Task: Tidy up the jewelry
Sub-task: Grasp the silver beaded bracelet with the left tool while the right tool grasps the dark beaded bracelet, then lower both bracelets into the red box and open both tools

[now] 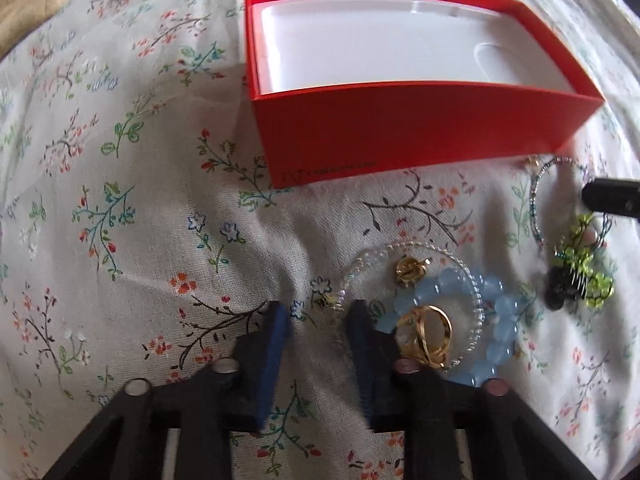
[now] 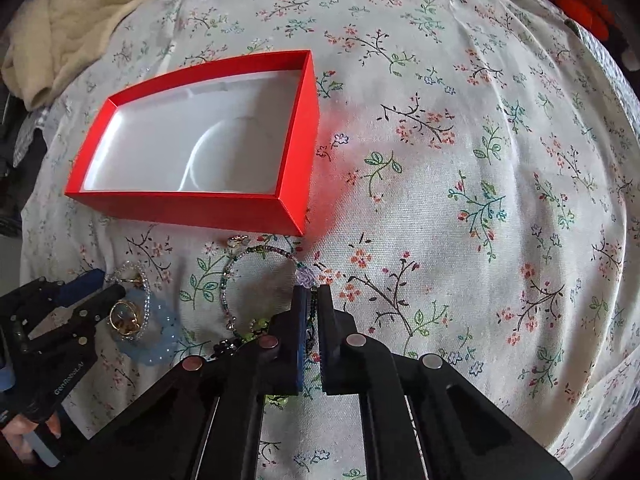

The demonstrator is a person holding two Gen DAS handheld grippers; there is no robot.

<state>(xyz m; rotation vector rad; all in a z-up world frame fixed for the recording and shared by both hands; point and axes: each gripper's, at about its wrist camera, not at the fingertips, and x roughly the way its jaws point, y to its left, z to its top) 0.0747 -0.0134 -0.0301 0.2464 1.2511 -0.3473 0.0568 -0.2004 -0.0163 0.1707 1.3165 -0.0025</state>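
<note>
Jewelry lies heaped on the flowered bedsheet just in front of the red box, which is empty, so in my judgement the sorting has hardly begun. The right hand-held gripper pinches the dark beaded bracelet. The left hand-held gripper is spread beside the blue bracelet and gold rings.

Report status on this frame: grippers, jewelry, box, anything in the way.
Left gripper open above cloth beside blue bead bracelet. Right gripper shut on thin beaded seed-bead necklace. Open red cardboard box empty. Nothing blocking.
</note>
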